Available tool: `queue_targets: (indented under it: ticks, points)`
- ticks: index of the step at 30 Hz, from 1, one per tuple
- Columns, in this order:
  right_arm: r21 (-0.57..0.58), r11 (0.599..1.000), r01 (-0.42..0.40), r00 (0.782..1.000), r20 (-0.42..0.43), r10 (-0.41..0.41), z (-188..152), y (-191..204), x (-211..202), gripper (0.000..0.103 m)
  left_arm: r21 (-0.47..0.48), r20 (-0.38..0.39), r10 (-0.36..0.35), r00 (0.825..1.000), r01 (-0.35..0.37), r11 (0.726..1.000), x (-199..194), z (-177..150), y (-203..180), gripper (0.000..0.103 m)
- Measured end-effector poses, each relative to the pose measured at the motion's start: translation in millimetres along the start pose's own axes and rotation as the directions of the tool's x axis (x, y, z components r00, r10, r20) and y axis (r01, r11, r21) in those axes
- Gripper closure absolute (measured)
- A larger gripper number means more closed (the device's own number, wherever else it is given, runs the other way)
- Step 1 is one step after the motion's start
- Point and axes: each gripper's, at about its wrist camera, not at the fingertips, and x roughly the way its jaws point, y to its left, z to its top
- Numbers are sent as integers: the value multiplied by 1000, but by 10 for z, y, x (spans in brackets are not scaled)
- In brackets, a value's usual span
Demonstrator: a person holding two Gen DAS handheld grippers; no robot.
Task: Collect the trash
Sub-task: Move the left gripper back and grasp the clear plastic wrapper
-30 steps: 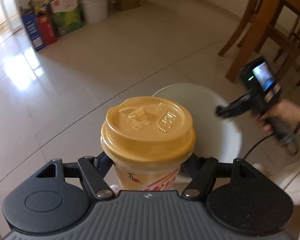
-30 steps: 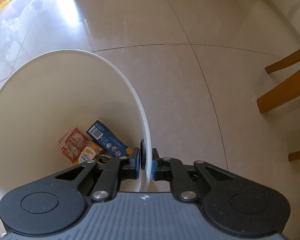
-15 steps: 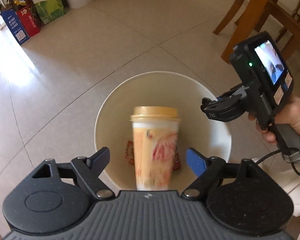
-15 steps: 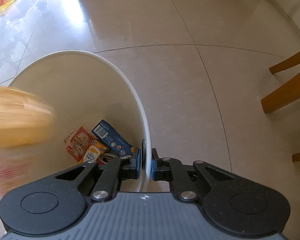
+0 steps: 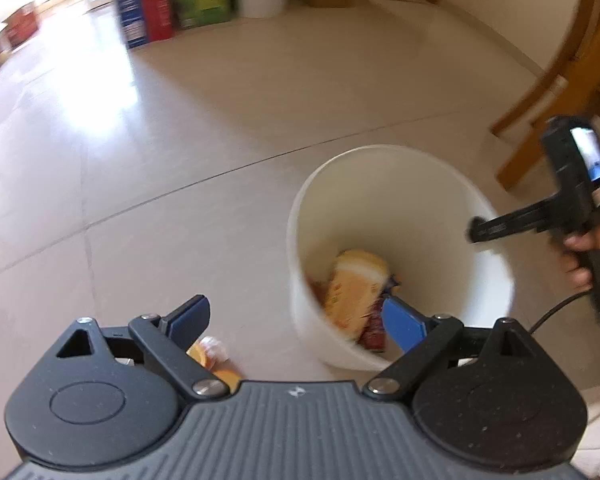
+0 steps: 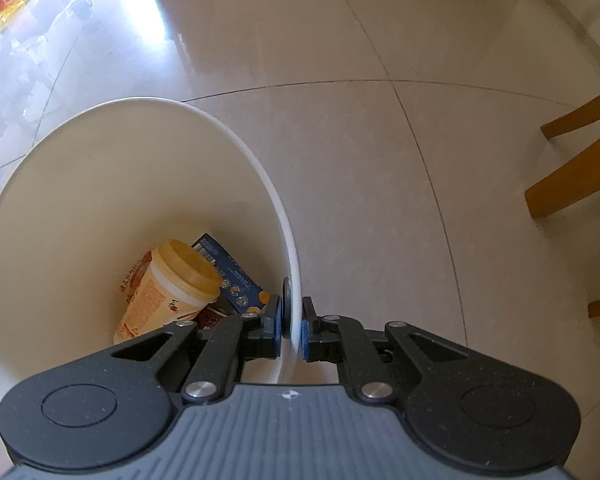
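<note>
While the left gripper (image 5: pixel 296 320) is hanging over the floor just beside the white bin (image 6: pixel 80 184), its jaws are opening wide with nothing between them, and the yellow-lidded cup (image 6: pixel 172 288) is lying tilted inside the bin on top of a blue carton (image 6: pixel 236 276) and a red wrapper (image 5: pixel 374 330). The right gripper (image 6: pixel 291 326) is pinching the bin's rim, one pad inside the wall and one outside. That thin-edged hold is looking like the weak point: a tug or a twist from the hand (image 5: pixel 588 252) could be tipping the light bin and spilling what is already collected. An orange-and-white scrap (image 5: pixel 212 354) is sitting on the tile under the left jaws (half hidden, so I cannot tell what it is); reaching for it while the view is blurring could be nudging the bin or missing the scrap.
</note>
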Motion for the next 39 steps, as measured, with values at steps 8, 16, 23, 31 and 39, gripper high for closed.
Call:
queue_targets:
  ticks: [8,16,23,31,39]
  points:
    - [-3,1000,-1,1000,-2,1,-8,-16,0,93,-197,-63,60,996,-72,978,399,-772,473,10]
    - [-10,1000,11,1000,1,-11,-32,36,41,92,-310,-107,166,980,-191,931,630,-1163,978,10]
    - [-16,1000,11,1000,4,-11,-49,32,42,92,-278,-121,139,983,-168,946,829,-1588,1164,10]
    - [-27,999,18,1000,4,-18,-44,53,33,92,-95,-191,113,975,-133,987,1066,-2056,1094,10]
    - [-30,999,25,1000,0,-25,-41,71,36,92,73,-251,129,959,-114,991,1424,-2327,1072,10]
